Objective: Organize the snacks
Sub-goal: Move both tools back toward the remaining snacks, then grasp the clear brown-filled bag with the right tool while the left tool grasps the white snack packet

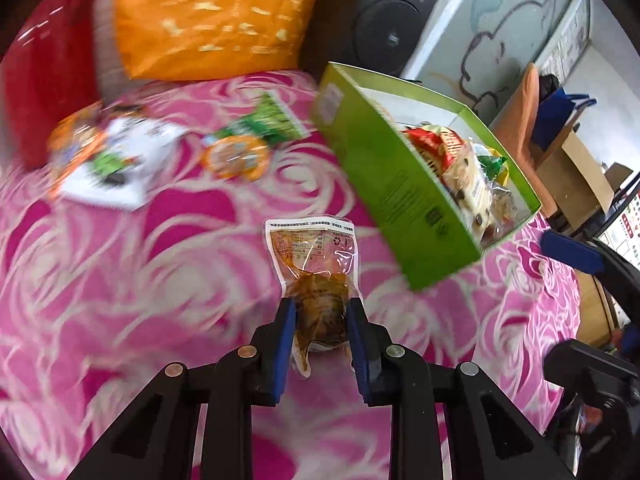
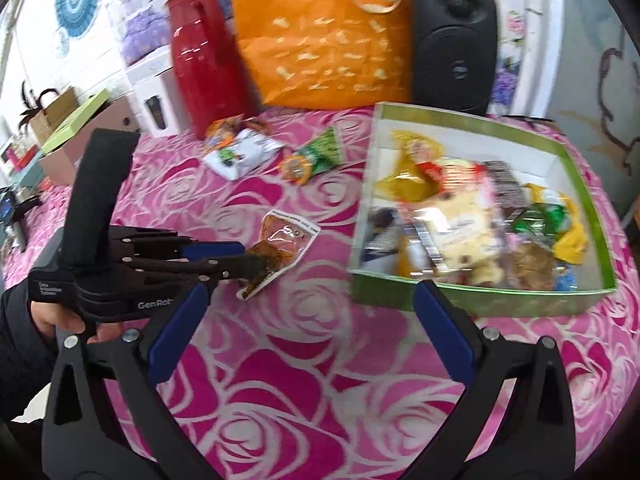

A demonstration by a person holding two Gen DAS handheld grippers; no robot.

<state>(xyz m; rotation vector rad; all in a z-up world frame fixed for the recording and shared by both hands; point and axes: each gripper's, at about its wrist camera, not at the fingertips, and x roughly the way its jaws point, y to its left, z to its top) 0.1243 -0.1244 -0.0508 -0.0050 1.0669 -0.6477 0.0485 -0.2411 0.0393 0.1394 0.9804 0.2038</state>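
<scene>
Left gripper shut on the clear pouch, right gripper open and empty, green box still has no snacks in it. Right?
Not quite: the green box already holds several snacks, as the right wrist view shows. The rest stands: left gripper is shut on the clear pouch, and the right gripper is open and empty.

A clear snack pouch of brown food lies at 9 o'clock from the open green box, which is heaped with snacks.

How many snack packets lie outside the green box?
3: clear brown packet in the left hand-held gripper; white-orange packet and green packet near the red flask.
</scene>
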